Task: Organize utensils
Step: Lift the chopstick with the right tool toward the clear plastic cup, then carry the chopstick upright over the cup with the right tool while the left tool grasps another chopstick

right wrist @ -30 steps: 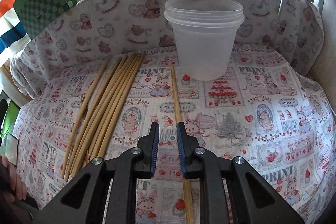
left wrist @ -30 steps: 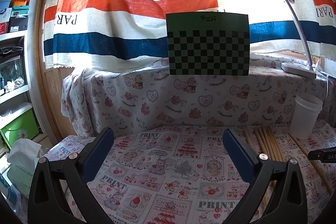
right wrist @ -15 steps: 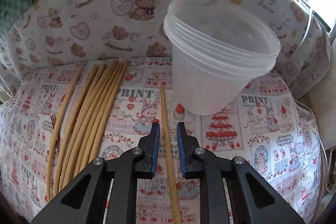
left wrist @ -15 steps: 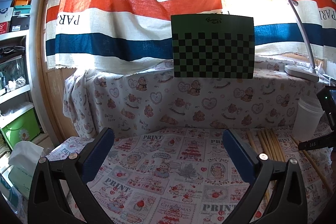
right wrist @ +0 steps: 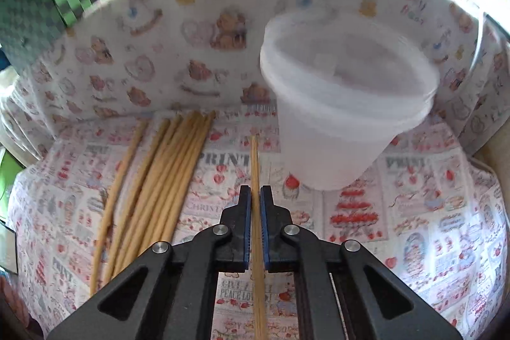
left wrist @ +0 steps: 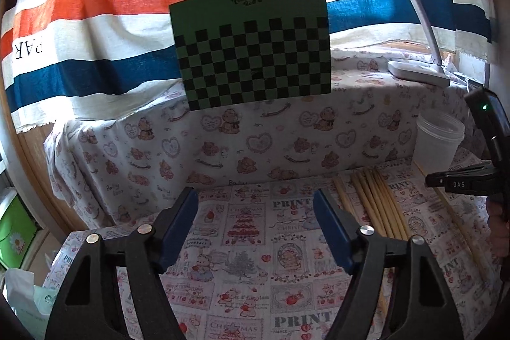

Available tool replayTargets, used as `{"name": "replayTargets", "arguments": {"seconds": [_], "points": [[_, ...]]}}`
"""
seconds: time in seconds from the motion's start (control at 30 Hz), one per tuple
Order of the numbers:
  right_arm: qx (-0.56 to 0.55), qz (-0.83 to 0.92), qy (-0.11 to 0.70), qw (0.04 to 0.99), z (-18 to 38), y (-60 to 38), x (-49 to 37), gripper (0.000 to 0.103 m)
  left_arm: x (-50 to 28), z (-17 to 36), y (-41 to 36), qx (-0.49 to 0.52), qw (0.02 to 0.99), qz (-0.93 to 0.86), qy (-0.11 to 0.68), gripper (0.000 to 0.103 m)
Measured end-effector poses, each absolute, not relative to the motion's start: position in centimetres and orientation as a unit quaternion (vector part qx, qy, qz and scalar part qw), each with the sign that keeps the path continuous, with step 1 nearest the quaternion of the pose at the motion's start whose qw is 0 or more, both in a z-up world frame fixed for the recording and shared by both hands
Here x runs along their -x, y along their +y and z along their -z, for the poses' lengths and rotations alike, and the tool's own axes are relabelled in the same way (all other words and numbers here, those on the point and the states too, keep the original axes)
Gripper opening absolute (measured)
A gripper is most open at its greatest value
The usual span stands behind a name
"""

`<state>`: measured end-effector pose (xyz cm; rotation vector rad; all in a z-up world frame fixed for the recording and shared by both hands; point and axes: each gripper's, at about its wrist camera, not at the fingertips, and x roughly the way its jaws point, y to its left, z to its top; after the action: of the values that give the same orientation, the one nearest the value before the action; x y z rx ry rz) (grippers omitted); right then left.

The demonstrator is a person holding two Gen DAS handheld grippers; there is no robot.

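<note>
The cloth over the table (left wrist: 242, 276) is printed with "PRINT" and "CHRISTMAS" panels, the far drape reads "Baby Bear", and the right gripper's side shows "DAS" in the left view. The right gripper (right wrist: 255, 196), whose blue pads flanked the single pale wooden chopstick (right wrist: 255, 161) with gaps a second ago, now pinches it, its far tip just left of the translucent white plastic cup (right wrist: 344, 117), with the loose bundle of wooden chopsticks (right wrist: 159, 180) further left. The left gripper (left wrist: 255, 212) has just been closing from its widest but stands spread with nothing between its jaws, nearer the bundle than before.
</note>
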<state>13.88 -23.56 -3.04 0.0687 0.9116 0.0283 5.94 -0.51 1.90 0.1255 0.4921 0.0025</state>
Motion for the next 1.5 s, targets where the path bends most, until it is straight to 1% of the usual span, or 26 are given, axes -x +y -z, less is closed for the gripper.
{"name": "replayTargets", "arguments": {"seconds": [0.1,0.17,0.2,0.27,0.37,0.43,0.57,0.6,0.63,0.8,0.93,0.97,1.0,1.03,1.13,1.2,1.33,1.5], "points": [[-0.047,-0.031,0.380,0.923,-0.4,-24.1,-12.0,0.006,-8.1,-2.5,-2.7,-0.075,0.953,0.020,0.293,0.058],[-0.064,-0.052,0.345,0.935,-2.7,-24.5,-10.6,0.006,-9.7,-3.0,-3.8,-0.052,0.940,0.048,0.333,0.052],[-0.065,-0.061,0.329,0.940,-4.0,-24.3,-10.1,0.006,-10.6,-3.0,-4.4,-0.043,0.932,0.057,0.356,0.050],[-0.059,-0.072,0.293,0.951,-6.7,-24.0,-9.3,0.006,-12.8,-2.5,-6.0,-0.053,0.907,0.066,0.413,0.050],[-0.055,-0.079,0.259,0.961,-10.2,-23.6,-8.7,0.006,-16.0,-1.0,-8.1,-0.061,0.879,0.100,0.463,0.046],[-0.046,-0.073,0.245,0.966,-12.0,-23.8,-8.8,0.006,-17.8,0.2,-8.6,-0.056,0.867,0.082,0.488,0.038],[-0.037,-0.072,0.208,0.975,-15.0,-23.7,-9.7,0.006,-19.7,2.3,-9.9,-0.057,0.858,0.075,0.504,0.029],[-0.045,-0.073,0.202,0.976,-15.3,-24.0,-9.7,0.006,-20.1,2.8,-10.2,-0.060,0.855,0.074,0.510,0.021],[-0.049,-0.071,0.200,0.976,-15.6,-24.1,-9.9,0.006,-20.5,3.3,-10.5,-0.061,0.853,0.073,0.514,0.018],[-0.029,-0.064,0.197,0.978,-14.9,-24.2,-9.8,0.006,-22.1,5.2,-11.3,-0.055,0.844,0.058,0.531,0.018],[-0.062,-0.064,0.199,0.976,-15.4,-25.8,-9.7,0.006,-22.7,5.8,-11.8,-0.058,0.846,0.053,0.527,0.018],[-0.064,-0.064,0.198,0.976,-15.5,-26.0,-9.6,0.006,-22.8,6.0,-11.9,-0.054,0.842,0.055,0.534,0.017],[-0.063,-0.060,0.197,0.977,-15.7,-26.3,-9.4,0.006,-22.7,6.0,-11.8,-0.050,0.839,0.058,0.539,0.008],[-0.064,-0.055,0.195,0.977,-15.9,-26.6,-9.2,0.006,-22.8,5.6,-11.5,-0.049,0.838,0.056,0.541,0.007],[-0.079,-0.050,0.192,0.977,-16.5,-27.4,-8.6,0.006,-21.3,2.3,-11.3,-0.064,0.862,0.050,0.501,0.007],[-0.086,-0.044,0.198,0.975,-16.8,-27.8,-8.2,0.006,-18.8,-0.8,-11.4,-0.053,0.882,0.075,0.462,0.007],[-0.090,-0.047,0.177,0.979,-17.8,-28.2,-6.8,0.006,-14.2,-7.7,-11.6,-0.050,0.916,0.096,0.386,0.007],[-0.093,-0.044,0.164,0.981,-18.3,-28.8,-6.0,0.006,-10.0,-15.1,-11.6,-0.016,0.952,0.102,0.289,0.006]]}}
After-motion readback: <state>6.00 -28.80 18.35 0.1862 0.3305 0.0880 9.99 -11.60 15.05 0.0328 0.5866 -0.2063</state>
